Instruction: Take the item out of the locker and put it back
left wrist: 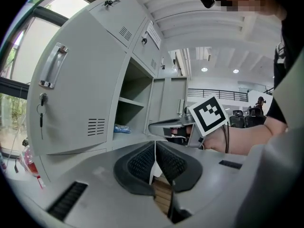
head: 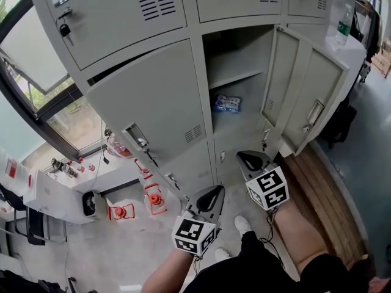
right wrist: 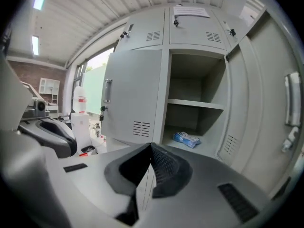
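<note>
A small blue-and-white packet (head: 227, 103) lies on the floor of the open grey locker compartment (head: 241, 78), under its shelf; the same packet (right wrist: 187, 138) shows in the right gripper view, and the packet (left wrist: 121, 127) in the left gripper view. The locker door (head: 305, 96) stands swung open to the right. My right gripper (head: 250, 160) is shut and empty, held in front of and below the compartment. My left gripper (head: 211, 201) is also shut with nothing in it, lower and to the left. Neither touches the packet.
Closed grey locker doors (head: 153, 102) with keys surround the open one. A clear bottle (head: 343, 17) stands on the open door's top. Orange items (head: 156, 200) and a white table (head: 55, 194) sit on the floor at left. Wooden boards (head: 324, 200) lie at right.
</note>
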`<state>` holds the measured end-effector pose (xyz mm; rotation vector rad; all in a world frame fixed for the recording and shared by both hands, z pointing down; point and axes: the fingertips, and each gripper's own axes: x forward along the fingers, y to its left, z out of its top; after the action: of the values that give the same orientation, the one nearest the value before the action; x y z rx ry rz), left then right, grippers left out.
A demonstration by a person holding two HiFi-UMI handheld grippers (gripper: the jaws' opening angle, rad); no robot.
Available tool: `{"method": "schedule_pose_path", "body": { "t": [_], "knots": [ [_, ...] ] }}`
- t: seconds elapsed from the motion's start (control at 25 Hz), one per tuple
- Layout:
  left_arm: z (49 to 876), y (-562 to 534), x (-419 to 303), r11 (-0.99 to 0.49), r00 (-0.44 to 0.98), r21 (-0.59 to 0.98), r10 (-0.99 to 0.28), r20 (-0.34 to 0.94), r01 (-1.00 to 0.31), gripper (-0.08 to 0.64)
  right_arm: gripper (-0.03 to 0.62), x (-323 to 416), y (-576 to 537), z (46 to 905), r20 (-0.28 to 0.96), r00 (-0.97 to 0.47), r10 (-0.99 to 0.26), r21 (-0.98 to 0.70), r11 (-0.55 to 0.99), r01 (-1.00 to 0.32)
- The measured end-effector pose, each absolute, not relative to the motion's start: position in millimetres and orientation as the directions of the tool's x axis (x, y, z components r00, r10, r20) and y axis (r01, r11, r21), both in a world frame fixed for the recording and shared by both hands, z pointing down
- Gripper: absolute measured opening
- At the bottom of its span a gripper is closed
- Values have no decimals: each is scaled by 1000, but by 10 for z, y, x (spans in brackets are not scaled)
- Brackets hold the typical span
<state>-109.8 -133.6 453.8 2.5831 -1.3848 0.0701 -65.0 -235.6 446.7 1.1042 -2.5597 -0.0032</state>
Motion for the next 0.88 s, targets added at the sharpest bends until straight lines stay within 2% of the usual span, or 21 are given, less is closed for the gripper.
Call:
{"method": "schedule_pose_path", "body": {
  "t": [0.48,0.88],
  "knots": [
    [4515,-964,-1140,-527,555,197,-821,131,-827,21,52,-471,-1607,4500,324,-624,-711,65,674,-736],
    [4557,-886,-792,-512,541,195,-828,149,-837,21,52,-133,-1385,4546,314,-656,-686,8,693,-721]
  ]
}}
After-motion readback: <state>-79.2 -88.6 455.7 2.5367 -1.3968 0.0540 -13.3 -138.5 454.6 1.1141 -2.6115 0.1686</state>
